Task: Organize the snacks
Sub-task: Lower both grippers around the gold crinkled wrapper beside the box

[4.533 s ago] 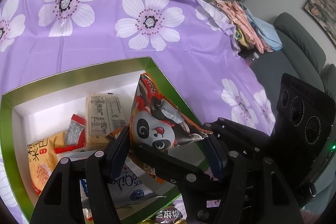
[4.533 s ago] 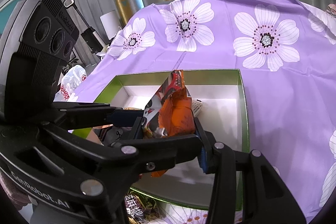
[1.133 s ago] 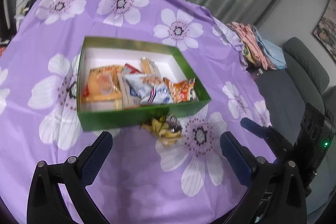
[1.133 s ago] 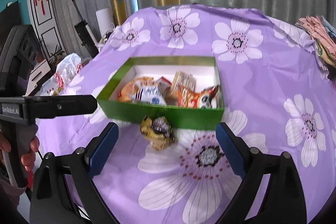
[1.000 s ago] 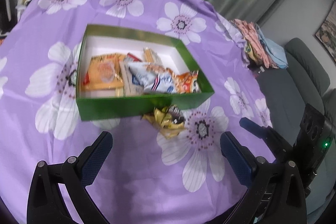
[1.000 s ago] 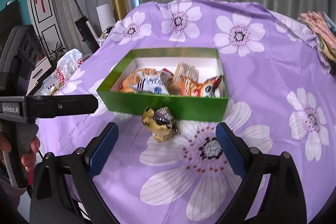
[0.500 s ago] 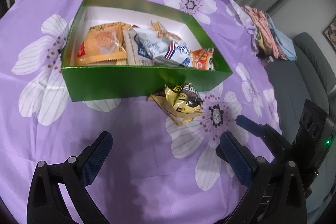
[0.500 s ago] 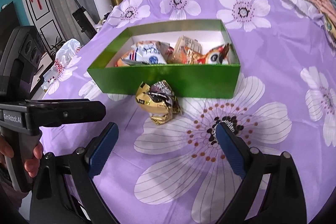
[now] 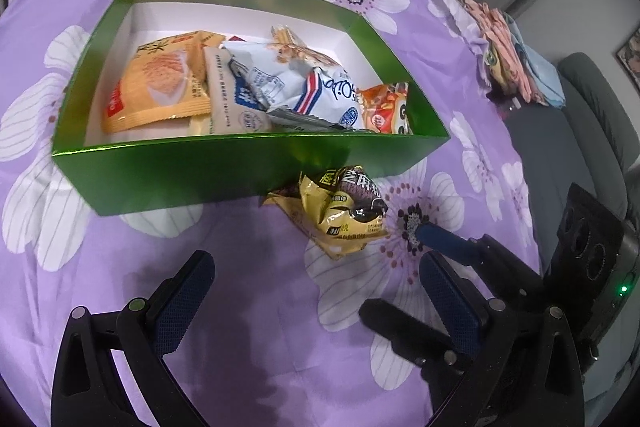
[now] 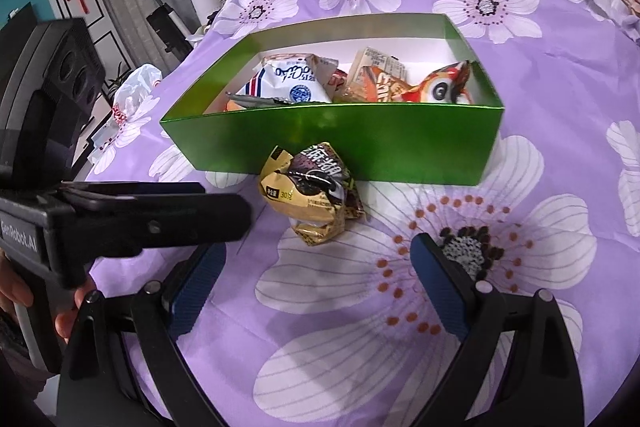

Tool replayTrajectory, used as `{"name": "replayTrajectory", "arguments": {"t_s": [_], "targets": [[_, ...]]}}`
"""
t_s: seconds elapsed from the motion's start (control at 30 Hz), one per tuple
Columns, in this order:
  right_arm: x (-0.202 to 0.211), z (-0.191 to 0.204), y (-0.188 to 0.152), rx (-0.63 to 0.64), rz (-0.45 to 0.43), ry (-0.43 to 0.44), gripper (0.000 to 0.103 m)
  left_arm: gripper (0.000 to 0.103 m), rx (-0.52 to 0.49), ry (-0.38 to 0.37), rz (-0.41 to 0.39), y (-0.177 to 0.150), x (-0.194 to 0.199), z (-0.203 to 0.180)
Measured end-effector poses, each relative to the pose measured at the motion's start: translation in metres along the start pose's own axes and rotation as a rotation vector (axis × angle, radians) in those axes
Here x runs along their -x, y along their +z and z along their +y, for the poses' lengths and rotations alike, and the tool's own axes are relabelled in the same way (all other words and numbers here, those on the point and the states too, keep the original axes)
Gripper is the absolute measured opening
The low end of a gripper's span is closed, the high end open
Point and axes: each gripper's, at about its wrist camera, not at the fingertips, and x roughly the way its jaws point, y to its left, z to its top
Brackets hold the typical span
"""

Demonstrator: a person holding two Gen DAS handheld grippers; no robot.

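A green box (image 9: 240, 171) (image 10: 400, 131) holds several snack packets, among them a white and blue bag (image 9: 316, 91) (image 10: 288, 83) and an orange panda bag (image 9: 384, 109) (image 10: 436, 87). A crumpled gold and brown snack packet (image 9: 344, 215) (image 10: 312, 195) lies on the cloth just in front of the box. My left gripper (image 9: 316, 295) is open and empty, a little short of the packet. My right gripper (image 10: 316, 275) is open and empty, close in front of the packet; its blue fingertip also shows in the left wrist view (image 9: 436, 235) beside the packet.
The purple flowered cloth (image 9: 260, 327) (image 10: 500, 267) covers the table. Folded clothes (image 9: 508, 55) lie at its far right edge, next to a grey sofa (image 9: 592, 107). A white plastic bag (image 10: 128, 95) lies at the left edge.
Both grippers have let go of the panda bag, now in the box, and pulled back. Over the last second both have come down and closer to the gold packet.
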Motion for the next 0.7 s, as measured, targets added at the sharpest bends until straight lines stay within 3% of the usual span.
{"name": "replayTrajectory", "arguments": {"t_s": [0.7], "targets": [[-0.022, -0.005, 0.009, 0.017, -0.003, 0.071, 0.093, 0.102, -0.067, 0.03, 0.044, 0.013, -0.031, -0.015]]}}
